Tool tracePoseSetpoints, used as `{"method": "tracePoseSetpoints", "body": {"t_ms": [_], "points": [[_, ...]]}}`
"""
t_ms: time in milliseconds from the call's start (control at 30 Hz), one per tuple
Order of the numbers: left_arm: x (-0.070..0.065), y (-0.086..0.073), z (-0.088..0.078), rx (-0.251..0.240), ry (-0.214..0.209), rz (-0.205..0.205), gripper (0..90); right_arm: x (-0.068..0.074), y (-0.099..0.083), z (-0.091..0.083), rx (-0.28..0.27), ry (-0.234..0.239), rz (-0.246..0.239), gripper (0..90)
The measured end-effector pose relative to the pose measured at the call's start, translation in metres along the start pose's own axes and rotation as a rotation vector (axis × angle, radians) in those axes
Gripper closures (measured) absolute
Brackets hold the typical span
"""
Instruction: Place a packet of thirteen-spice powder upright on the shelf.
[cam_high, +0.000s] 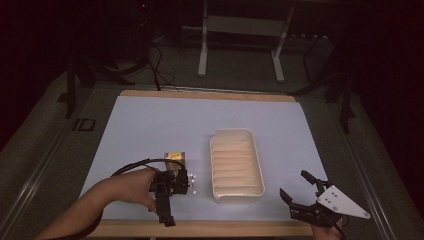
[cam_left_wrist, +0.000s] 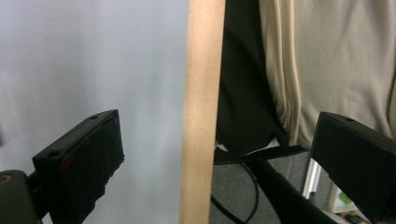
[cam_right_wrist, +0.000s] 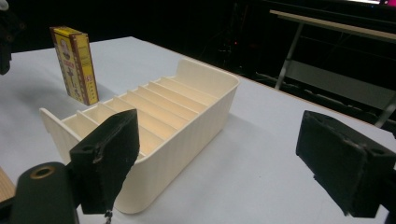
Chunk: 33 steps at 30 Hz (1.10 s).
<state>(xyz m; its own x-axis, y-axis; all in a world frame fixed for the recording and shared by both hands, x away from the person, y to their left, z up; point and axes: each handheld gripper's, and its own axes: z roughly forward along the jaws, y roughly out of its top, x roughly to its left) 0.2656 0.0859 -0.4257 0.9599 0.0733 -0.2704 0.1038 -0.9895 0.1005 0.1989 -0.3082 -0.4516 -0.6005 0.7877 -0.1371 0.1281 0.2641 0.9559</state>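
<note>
Both grippers spread and empty, the left gripper (cam_high: 167, 212) at lower left should turn toward the box (cam_high: 175, 160), squaring jaws on its narrow sides beside the tray (cam_high: 237, 192), while the right gripper (cam_high: 300, 192) waits lower right.

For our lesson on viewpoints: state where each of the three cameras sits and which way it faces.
High view: above the person's side, looking forward and down on the pale blue table mat; forearm, both grippers show.
Left gripper view: between open black jaws, facing the wooden table edge and beige clothing.
Right gripper view: between open jaws, facing the cream ribbed plastic tray.
Shared: high and right views both show the tray and the upright yellow box.
</note>
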Motion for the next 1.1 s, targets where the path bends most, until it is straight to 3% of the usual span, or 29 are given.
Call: {"method": "tracePoseSetpoints", "body": {"t_ms": [367,500,767,833,900,1100], "points": [[-0.003,-0.001,-0.027,-0.017,0.057,0.017,4.6,0.001,0.000,0.000,0.000,0.007,0.001,13.6],[-0.002,0.000,-0.038,-0.046,0.066,0.023,4.7,0.001,0.000,0.001,0.003,0.014,0.000,13.6],[0.002,0.005,-0.055,-0.060,0.093,0.054,4.7,0.000,0.000,0.000,-0.001,0.014,-0.001,13.6],[0.004,0.006,-0.060,-0.079,0.083,0.056,5.2,0.000,0.000,0.001,-0.001,0.015,-0.001,13.7],[0.004,0.008,-0.065,-0.082,0.113,0.064,6.9,0.000,0.000,0.001,0.000,0.016,0.000,13.6],[0.011,0.011,-0.076,-0.081,0.146,0.066,6.9,0.000,0.000,0.001,0.001,0.019,-0.001,13.7]]}}
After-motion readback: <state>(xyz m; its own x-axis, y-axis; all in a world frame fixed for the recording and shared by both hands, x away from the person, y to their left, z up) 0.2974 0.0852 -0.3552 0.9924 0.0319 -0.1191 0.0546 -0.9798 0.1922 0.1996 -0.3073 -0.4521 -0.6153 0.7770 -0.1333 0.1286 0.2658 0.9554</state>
